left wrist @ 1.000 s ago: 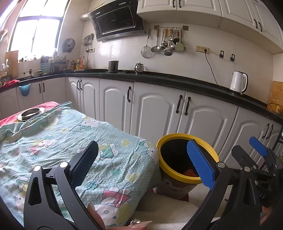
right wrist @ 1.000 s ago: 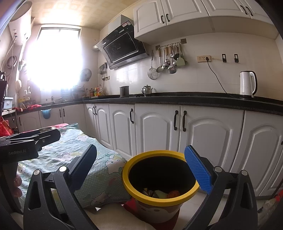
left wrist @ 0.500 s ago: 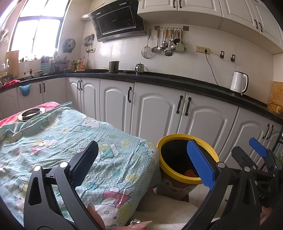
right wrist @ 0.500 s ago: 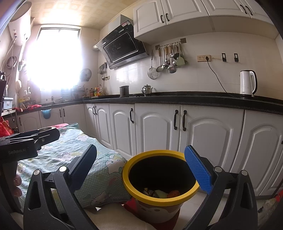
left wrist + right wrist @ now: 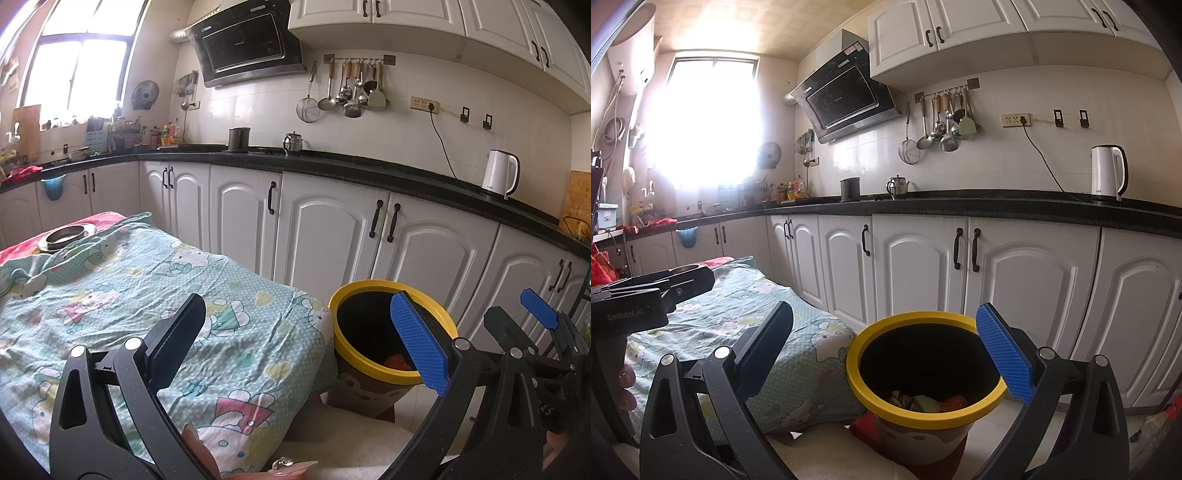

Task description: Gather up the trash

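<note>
A yellow-rimmed trash bin (image 5: 864,391) stands on the floor by the table's right end; it also shows in the left wrist view (image 5: 334,314). Several pieces of trash (image 5: 931,402) lie at its bottom, one orange-red (image 5: 397,361). My right gripper (image 5: 884,343) is open and empty, held above and in front of the bin. My left gripper (image 5: 297,339) is open and empty above the table's near right corner. The right gripper also shows at the right edge of the left wrist view (image 5: 517,321). The left gripper's body (image 5: 653,291) shows at the left of the right wrist view.
A table under a teal cartoon-print cloth (image 5: 110,288) holds a metal dish (image 5: 66,236) at its far left. White cabinets (image 5: 325,236) under a black counter (image 5: 369,168) run behind. A white kettle (image 5: 498,177) stands on the counter.
</note>
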